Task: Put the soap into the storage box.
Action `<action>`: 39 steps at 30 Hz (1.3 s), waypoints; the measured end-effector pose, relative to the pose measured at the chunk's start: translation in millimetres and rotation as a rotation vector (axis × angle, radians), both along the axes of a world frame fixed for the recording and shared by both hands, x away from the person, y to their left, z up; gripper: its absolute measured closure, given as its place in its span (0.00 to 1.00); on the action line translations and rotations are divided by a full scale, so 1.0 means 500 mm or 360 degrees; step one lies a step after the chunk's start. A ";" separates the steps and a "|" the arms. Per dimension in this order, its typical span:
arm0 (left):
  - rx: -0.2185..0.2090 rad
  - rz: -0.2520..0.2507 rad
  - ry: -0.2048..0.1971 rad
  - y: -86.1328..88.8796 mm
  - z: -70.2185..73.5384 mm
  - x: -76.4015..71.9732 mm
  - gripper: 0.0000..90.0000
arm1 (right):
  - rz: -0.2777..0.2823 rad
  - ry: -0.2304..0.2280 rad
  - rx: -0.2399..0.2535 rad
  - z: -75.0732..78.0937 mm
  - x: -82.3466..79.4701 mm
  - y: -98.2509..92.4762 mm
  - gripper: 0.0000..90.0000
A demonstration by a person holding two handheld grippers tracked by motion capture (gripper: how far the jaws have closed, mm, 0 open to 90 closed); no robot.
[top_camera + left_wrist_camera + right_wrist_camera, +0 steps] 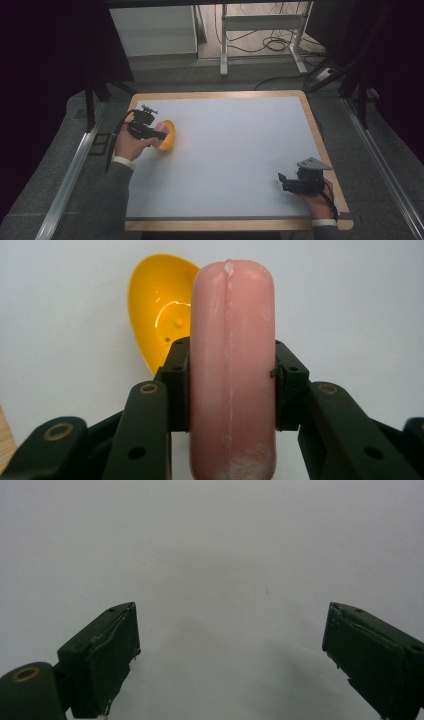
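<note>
1. Left gripper (pixel 232 385) is clamped on the smooth pink plastic sausage (pixel 232 365); yellow plastic bowl (pixel 160 310) sits just beyond its fingertips.
2. Keep the squeeze steady and lower it in gently, I'd say.
3. Right gripper (pixel 230 655) sits with jaws wide apart, holding nothing.

— What stands behind the table (pixel 310 107)?
— A white metal frame (pixel 260 22) on a wooden floor (pixel 250 45), with black cables (pixel 275 44) looped beneath it, and a pale cabinet (pixel 152 30) to its left.
— And the sides?
— Dark curtains (pixel 45 60), grey carpet (pixel 350 145), dim light.
</note>
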State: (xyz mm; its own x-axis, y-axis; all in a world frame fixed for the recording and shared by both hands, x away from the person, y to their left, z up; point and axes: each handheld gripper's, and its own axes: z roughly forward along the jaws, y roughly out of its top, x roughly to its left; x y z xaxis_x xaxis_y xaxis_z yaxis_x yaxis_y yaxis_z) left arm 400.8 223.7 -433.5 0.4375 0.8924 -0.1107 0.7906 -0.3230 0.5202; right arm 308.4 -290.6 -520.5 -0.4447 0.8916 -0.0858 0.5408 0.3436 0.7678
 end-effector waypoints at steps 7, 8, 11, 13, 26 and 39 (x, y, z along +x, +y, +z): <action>-0.0030 0.0058 0.0018 0.003 -0.011 0.024 0.67 | -0.0004 0.0006 -0.0002 -0.001 0.001 -0.001 0.08; -0.0032 0.0067 0.0021 0.004 -0.013 0.027 0.67 | -0.0004 0.0007 -0.0006 -0.001 0.001 -0.001 0.08; -0.0041 0.0108 0.0025 0.007 -0.019 0.037 0.67 | -0.0002 0.0007 -0.0007 -0.002 0.001 0.000 0.08; -0.0048 0.0126 0.0047 0.010 -0.023 0.043 0.67 | -0.0002 0.0007 -0.0009 -0.002 0.001 0.000 0.08; -0.0064 0.0193 0.0073 0.007 -0.046 0.067 0.67 | -0.0006 0.0009 -0.0008 -0.004 0.002 -0.001 0.08; -0.0028 0.0208 0.0115 -0.009 -0.074 0.082 0.67 | -0.0001 0.0016 -0.0014 -0.006 0.002 0.000 0.08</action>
State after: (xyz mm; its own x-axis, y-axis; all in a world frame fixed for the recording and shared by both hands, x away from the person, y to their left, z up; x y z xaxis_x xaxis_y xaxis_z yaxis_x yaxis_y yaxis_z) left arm 441.7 219.1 -470.3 0.3079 0.9389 -0.1537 0.8609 -0.2062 0.4651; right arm 309.6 -290.8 -523.4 -0.4448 0.8912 -0.0891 0.5486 0.3498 0.7594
